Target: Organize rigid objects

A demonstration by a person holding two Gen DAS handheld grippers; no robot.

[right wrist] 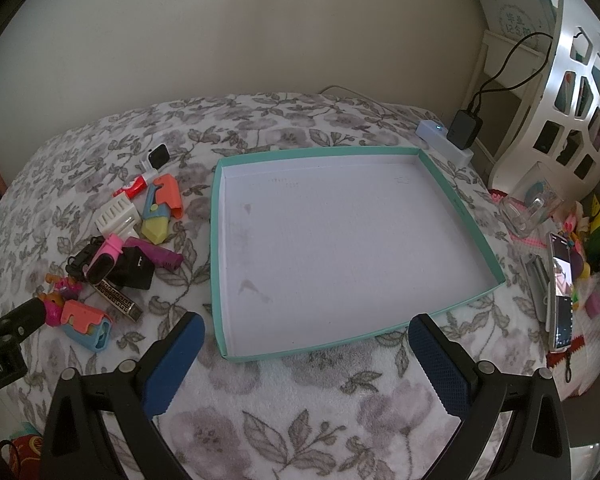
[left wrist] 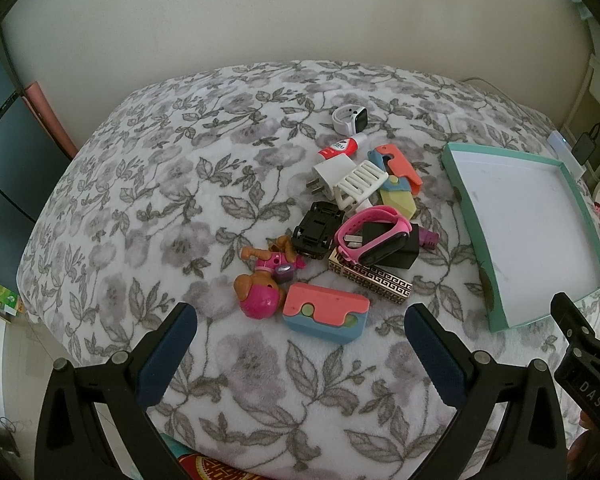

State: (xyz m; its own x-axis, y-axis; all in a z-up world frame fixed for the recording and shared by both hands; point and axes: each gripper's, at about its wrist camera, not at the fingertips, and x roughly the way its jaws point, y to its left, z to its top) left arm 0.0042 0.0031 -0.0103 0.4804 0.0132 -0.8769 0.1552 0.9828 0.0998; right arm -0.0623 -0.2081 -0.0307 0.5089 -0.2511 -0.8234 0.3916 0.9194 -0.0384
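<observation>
Left gripper spread wide, holds nothing, above toy pile. Right gripper spread wide, nothing held, before tray.

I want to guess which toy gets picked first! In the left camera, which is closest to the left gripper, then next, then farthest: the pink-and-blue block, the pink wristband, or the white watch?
From the left gripper, which is open:
1. Pink-and-blue block, right between the fingertips, front of the pile.
2. Pink wristband, middle of the pile, lying on a black charger.
3. White watch, alone at the far end.
</observation>
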